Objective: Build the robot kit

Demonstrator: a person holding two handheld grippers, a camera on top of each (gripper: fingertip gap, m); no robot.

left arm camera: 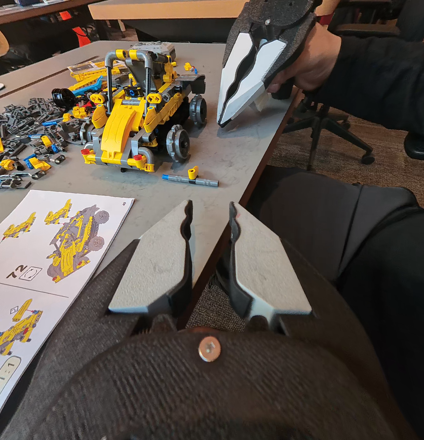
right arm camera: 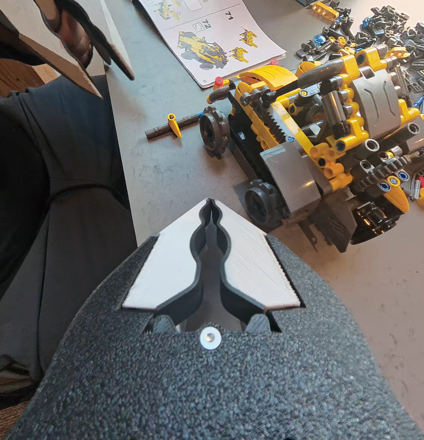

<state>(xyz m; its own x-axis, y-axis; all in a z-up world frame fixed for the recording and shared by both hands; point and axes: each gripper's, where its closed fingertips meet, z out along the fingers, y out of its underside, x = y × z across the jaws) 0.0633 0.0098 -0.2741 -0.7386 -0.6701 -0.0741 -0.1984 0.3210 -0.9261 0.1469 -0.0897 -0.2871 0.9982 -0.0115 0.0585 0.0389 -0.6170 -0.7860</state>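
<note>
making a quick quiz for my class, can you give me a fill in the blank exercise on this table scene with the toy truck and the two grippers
1. The left gripper has its jaws ____, with nothing between them.
2. The right gripper has its jaws ____, beside the toy truck.
3. The grey rod lying by the truck carries a small ____ piece.
4. The open booklet lies on the grey ____.

Missing words: open; shut; yellow; table

One toy vehicle (left arm camera: pixel 144 114), one instruction booklet (left arm camera: pixel 51 250), two grippers.
</note>
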